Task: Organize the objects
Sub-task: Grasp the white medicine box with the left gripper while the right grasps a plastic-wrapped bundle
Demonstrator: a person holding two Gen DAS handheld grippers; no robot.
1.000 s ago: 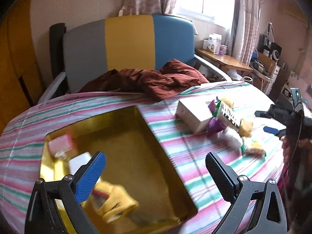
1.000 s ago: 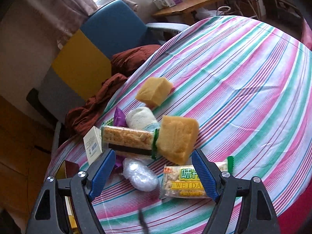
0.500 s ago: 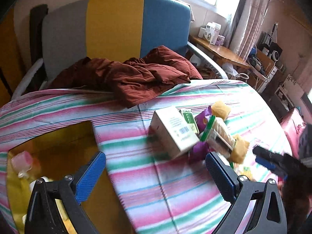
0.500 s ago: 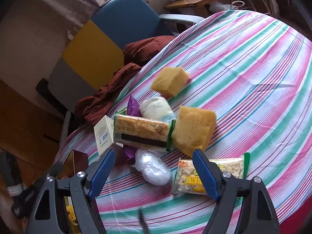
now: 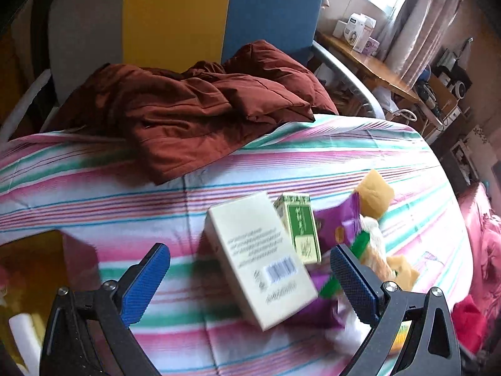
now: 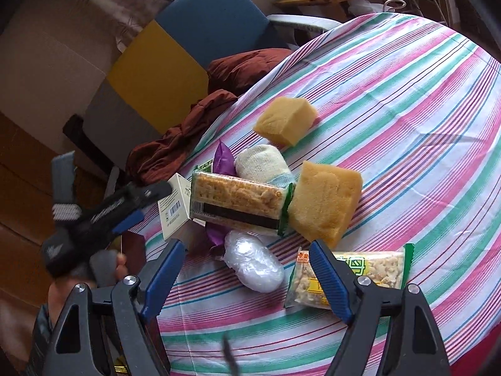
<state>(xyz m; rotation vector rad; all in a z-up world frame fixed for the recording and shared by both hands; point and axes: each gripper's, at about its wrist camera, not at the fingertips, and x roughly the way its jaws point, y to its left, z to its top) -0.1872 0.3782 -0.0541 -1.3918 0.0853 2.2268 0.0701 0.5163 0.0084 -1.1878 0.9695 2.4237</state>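
1. The left tool (image 5: 250, 269) is hovering wide open and empty over the white box (image 5: 261, 258), lying in the pile mid-desk (image 5: 94, 188).
2. The right tool (image 6: 247, 269) is gaping empty above a foil-wrapped lump (image 6: 253, 264), with a snack packet (image 6: 353, 274) beside its right finger.
3. Two yellow sponges (image 6: 325, 202) are sitting toward the desk's far edge.

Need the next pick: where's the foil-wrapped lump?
Right wrist view, low centre: the foil lump lies between the open right gripper's fingers, below the cracker pack.
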